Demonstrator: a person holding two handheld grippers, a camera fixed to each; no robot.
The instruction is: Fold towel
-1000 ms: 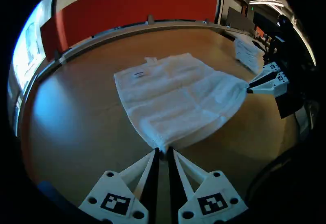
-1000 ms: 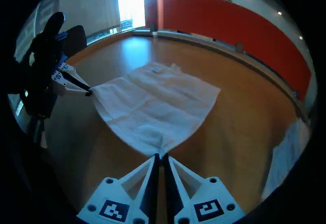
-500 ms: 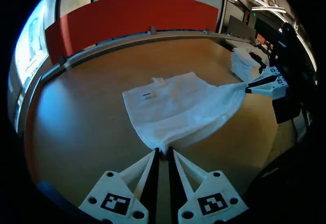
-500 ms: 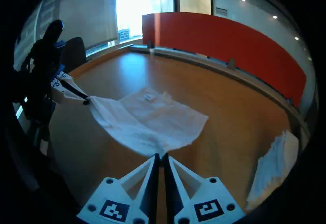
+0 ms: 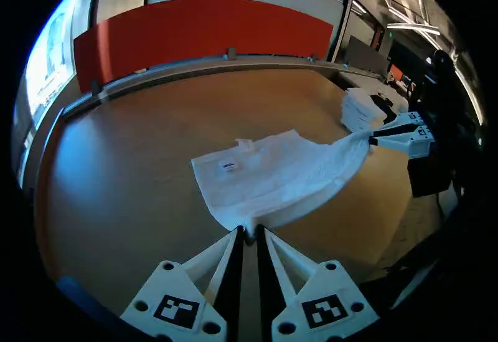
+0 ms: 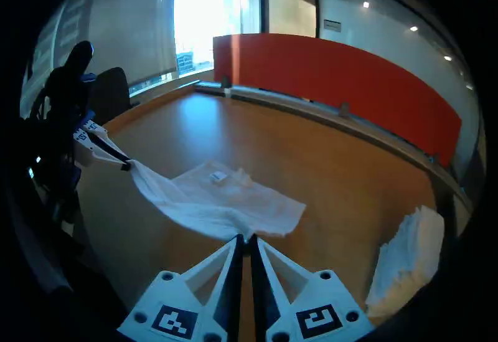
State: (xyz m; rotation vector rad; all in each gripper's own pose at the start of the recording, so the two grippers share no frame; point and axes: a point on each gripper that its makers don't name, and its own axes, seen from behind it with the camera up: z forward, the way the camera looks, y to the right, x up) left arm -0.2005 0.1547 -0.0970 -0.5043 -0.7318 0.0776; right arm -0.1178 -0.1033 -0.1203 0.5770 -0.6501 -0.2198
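A white towel [image 5: 280,174] hangs between both grippers, its near edge lifted off the wooden table while its far part with a small label [image 5: 228,166] rests on the wood. My left gripper [image 5: 249,235] is shut on one near corner. My right gripper [image 6: 244,240] is shut on the other near corner. In the left gripper view the right gripper [image 5: 375,139] pinches its corner at the right, held by a dark hand. In the right gripper view the towel [image 6: 218,208] sags toward the left gripper [image 6: 126,166] at the left.
The wooden table [image 5: 143,142] ends at a raised back rim with an orange partition [image 5: 205,27] behind it. A stack of folded white towels [image 6: 408,258] sits at the table's right side, also the stack [image 5: 361,106] beyond the right gripper. A dark chair [image 6: 112,93] stands by the window.
Both grippers have risen and pulled back with their corners. The towel's near half has lifted off the table and less of it lies flat.
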